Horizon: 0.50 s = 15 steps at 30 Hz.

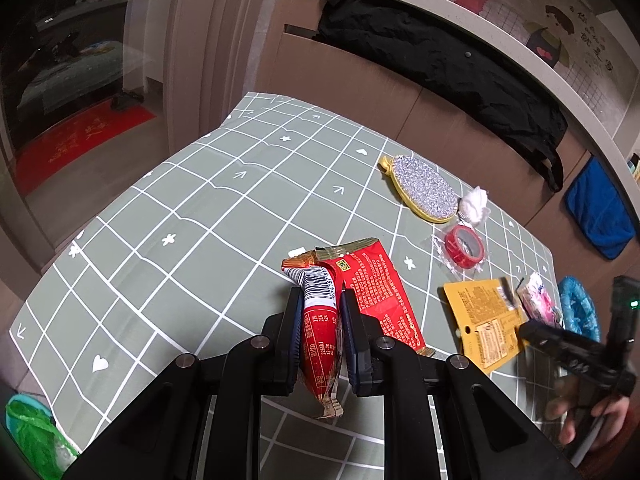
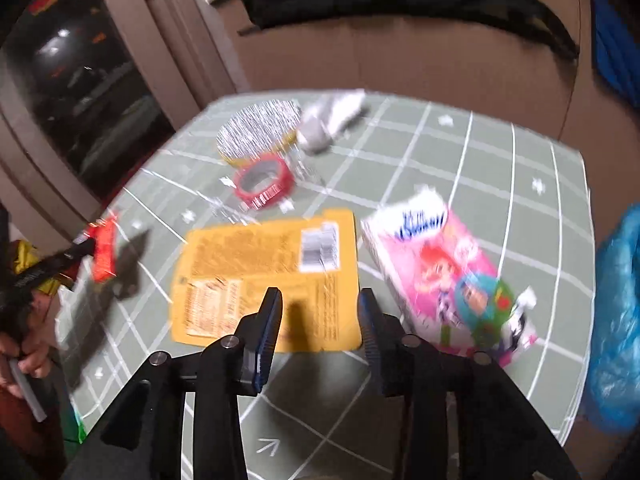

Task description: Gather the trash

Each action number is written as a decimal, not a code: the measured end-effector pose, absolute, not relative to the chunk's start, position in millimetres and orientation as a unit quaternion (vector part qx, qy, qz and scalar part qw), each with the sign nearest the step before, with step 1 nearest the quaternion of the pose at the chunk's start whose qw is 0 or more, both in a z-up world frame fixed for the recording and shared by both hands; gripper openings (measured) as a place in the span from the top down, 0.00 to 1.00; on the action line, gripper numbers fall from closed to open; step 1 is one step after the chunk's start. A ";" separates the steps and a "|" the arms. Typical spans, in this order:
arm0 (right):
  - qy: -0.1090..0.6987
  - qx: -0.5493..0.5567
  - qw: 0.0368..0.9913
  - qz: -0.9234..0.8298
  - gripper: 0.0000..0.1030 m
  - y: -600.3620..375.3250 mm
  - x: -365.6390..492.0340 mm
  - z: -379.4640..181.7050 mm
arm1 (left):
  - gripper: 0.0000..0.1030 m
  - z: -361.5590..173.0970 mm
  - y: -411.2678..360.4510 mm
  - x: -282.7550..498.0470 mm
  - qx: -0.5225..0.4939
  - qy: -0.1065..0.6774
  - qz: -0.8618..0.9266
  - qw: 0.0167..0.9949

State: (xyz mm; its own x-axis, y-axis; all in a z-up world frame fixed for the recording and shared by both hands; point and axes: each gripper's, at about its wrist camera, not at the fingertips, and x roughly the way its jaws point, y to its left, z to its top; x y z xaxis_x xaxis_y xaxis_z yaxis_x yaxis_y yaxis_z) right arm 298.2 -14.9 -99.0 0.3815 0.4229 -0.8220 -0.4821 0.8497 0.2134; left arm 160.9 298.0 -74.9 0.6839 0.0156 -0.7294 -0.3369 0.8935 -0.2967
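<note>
Green cloth with a white grid and small hearts, stars and arrows covers the surface (image 1: 200,208), which stands before brown cabinet fronts with a black garment (image 1: 460,68) draped over them.

The left gripper (image 1: 320,320) is clamped on a red snack wrapper (image 1: 320,344), its blue pads pressing the crumpled, barcode-printed part from both sides; the flat red rest of the wrapper spreads to the right of the fingers, over the cloth.

The right gripper (image 2: 320,316) hangs with its jaws apart and nothing between the pads, just above the near edge of a yellow card package (image 2: 260,276) that lies flat on the cloth. Touching or just beside that card on its right lies a pink cartoon-printed box (image 2: 440,276). That view is blurred.

Farther back sit a red roll of tape (image 1: 464,246), a wad of white tissue (image 1: 474,204) and an oval glittery pad with a yellow rim (image 1: 424,188), close together.

A blue plastic bag (image 2: 616,320) shows at the surface's right edge, and a green bag (image 1: 32,432) at its near left corner.
</note>
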 end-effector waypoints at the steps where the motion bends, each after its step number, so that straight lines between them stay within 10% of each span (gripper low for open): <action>1: 0.491 -0.037 0.829 0.266 0.63 -11.7 299.2 -104.2 | 0.82 -74.7 298.6 160.7 -0.208 0.385 0.099 0.894; 15: 0.458 -0.113 0.850 0.236 0.42 42.6 333.2 -112.3 | 0.82 -80.4 301.8 160.2 -0.213 0.391 0.100 0.890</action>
State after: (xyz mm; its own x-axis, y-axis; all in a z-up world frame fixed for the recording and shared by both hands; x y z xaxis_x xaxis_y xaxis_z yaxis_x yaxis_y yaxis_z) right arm 333.2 42.6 -112.3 0.4694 0.2970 -0.8315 -0.5045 0.8631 0.0234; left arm 160.2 301.8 -80.4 0.6738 0.0109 -0.7388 -0.3444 0.8893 -0.3009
